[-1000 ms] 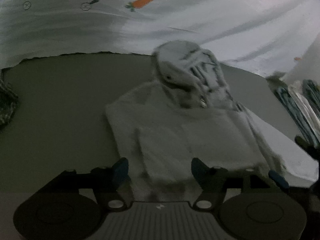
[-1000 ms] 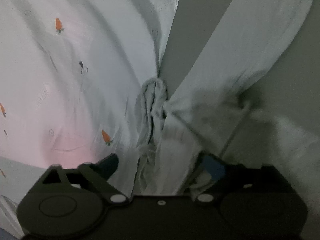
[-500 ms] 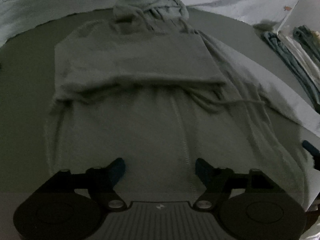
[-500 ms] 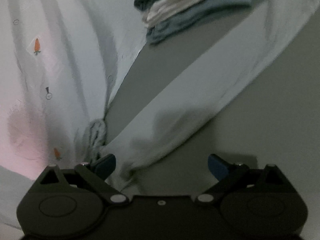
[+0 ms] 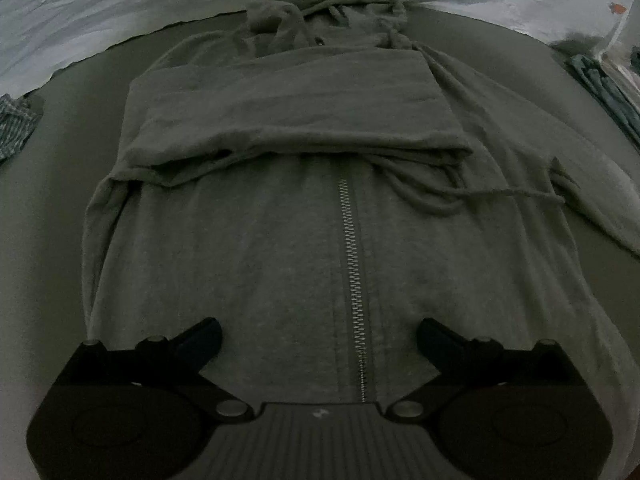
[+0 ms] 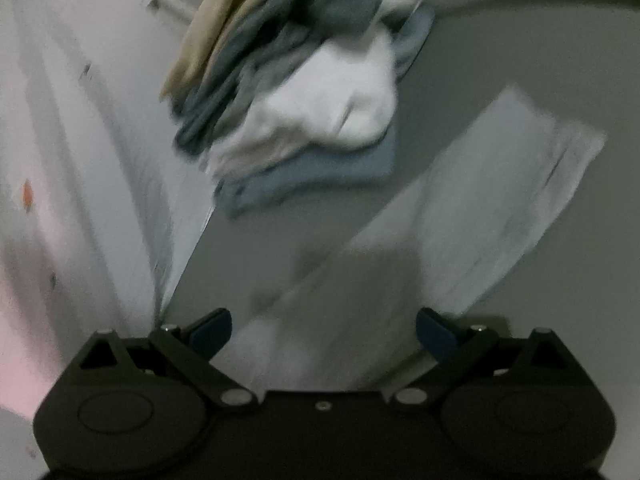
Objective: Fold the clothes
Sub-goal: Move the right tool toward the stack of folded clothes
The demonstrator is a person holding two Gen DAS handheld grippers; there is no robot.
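A grey zip hoodie lies flat on a dark mat, zipper up the middle and hood at the far end. One sleeve is folded across the chest. My left gripper is open and empty just above the hoodie's lower body. The other sleeve stretches away to the right in the right wrist view. My right gripper is open and empty above its near part. That view is blurred.
A stack of folded clothes, white, blue and tan, sits on the mat beyond the sleeve. A white sheet with carrot prints lies along the mat's edge. A patterned cloth lies at the far left.
The left gripper has moved in low over the hoodie body, which now fills the view. The right gripper has let go of the sleeve, opened wide and swung toward the folded stack.
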